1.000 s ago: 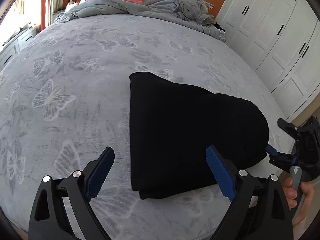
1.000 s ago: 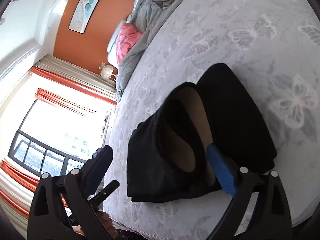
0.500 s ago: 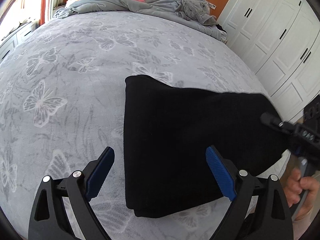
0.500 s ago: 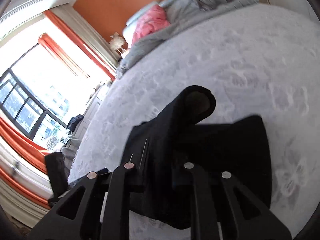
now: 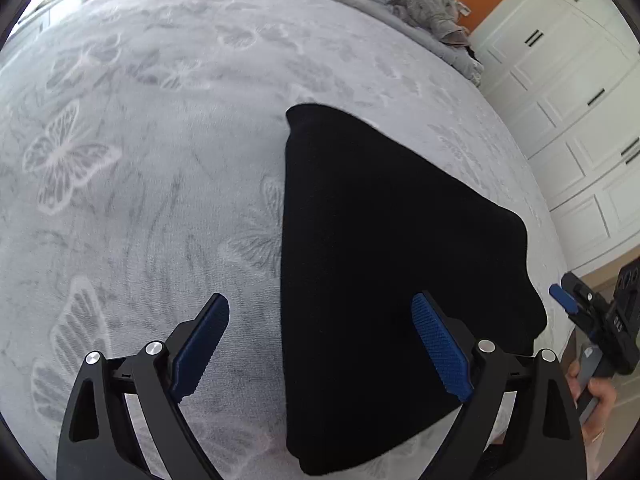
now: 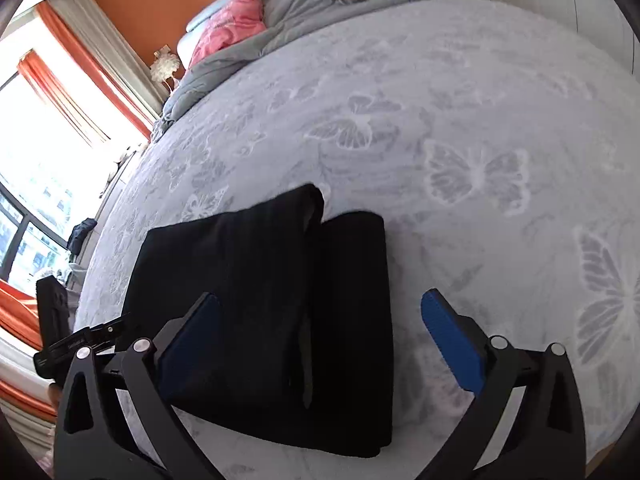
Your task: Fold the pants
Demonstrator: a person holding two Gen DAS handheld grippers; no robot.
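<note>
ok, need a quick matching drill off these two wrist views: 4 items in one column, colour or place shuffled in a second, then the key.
Items
1. pants
2. bed cover
3. pillow
4. wardrobe doors

Descriptions
A. pink, at the head of the bed
B. white, beside the bed
C. black, folded on the bed
D. grey with a butterfly print

Pairs: 1-C, 2-D, 3-A, 4-B
</note>
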